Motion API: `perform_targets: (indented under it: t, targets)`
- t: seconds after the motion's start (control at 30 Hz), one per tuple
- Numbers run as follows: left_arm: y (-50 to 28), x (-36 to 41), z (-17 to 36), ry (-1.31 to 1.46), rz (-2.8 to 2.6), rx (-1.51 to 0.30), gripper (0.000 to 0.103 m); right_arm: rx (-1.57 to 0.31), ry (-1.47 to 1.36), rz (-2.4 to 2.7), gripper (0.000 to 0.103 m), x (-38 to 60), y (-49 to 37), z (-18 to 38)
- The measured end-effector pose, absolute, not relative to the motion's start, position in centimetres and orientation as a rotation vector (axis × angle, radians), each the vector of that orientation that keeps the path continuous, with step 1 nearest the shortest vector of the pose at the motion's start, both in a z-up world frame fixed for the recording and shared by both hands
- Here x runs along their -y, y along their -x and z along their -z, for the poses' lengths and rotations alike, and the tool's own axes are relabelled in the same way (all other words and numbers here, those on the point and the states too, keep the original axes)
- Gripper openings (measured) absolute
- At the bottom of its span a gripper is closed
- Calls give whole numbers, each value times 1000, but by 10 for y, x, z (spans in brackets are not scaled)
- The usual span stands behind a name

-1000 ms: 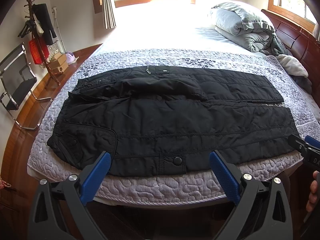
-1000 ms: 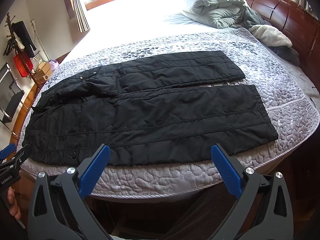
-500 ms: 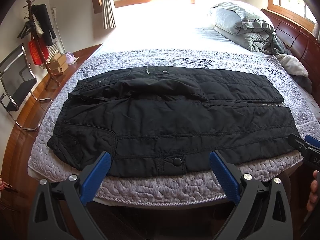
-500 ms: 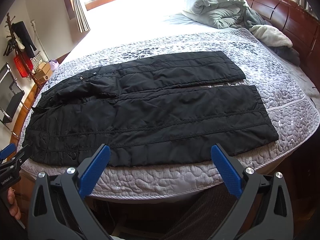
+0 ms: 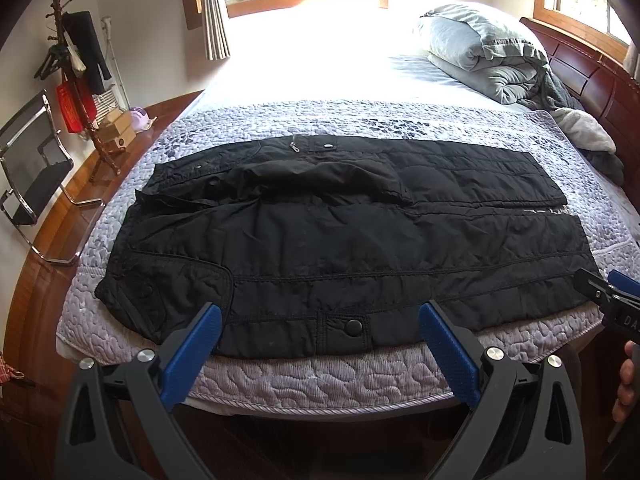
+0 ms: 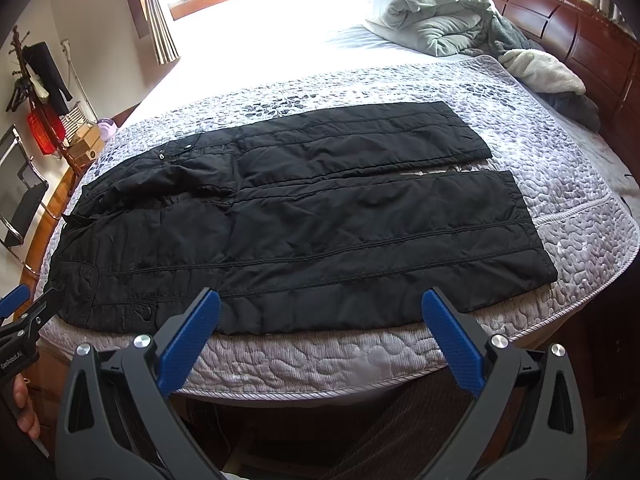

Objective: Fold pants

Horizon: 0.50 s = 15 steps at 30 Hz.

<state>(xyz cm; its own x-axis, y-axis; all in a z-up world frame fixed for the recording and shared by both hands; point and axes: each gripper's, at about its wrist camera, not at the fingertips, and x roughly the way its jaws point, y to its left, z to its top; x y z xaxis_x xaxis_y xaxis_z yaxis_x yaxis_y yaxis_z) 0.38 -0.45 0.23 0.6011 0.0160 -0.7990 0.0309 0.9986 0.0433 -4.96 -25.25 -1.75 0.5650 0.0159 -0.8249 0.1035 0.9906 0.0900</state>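
Black quilted pants [image 5: 340, 240] lie flat across the near end of the bed, waist to the left, both legs side by side running right; they also show in the right wrist view [image 6: 300, 220]. My left gripper [image 5: 320, 320] is open and empty, hovering at the near hem by the snap button [image 5: 354, 327]. My right gripper [image 6: 320, 308] is open and empty at the near edge of the closer leg. Each gripper shows at the edge of the other's view, the right one [image 5: 608, 300] and the left one [image 6: 24, 316].
A grey-lilac quilted cover [image 5: 360, 380] lies under the pants on the bed. A rolled grey duvet [image 5: 480, 52] and blankets [image 6: 540, 72] lie at the far right by the wooden headboard [image 6: 580, 32]. A coat stand [image 5: 76, 72] and a chair [image 5: 32, 168] are at left.
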Motion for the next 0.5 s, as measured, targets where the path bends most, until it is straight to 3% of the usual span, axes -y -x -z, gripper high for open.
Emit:
perform_targets:
  t: [0.5]
  targets:
    - [-7, 6, -5, -55, 7, -926, 99, -977, -140, 56, 100, 257, 46, 20]
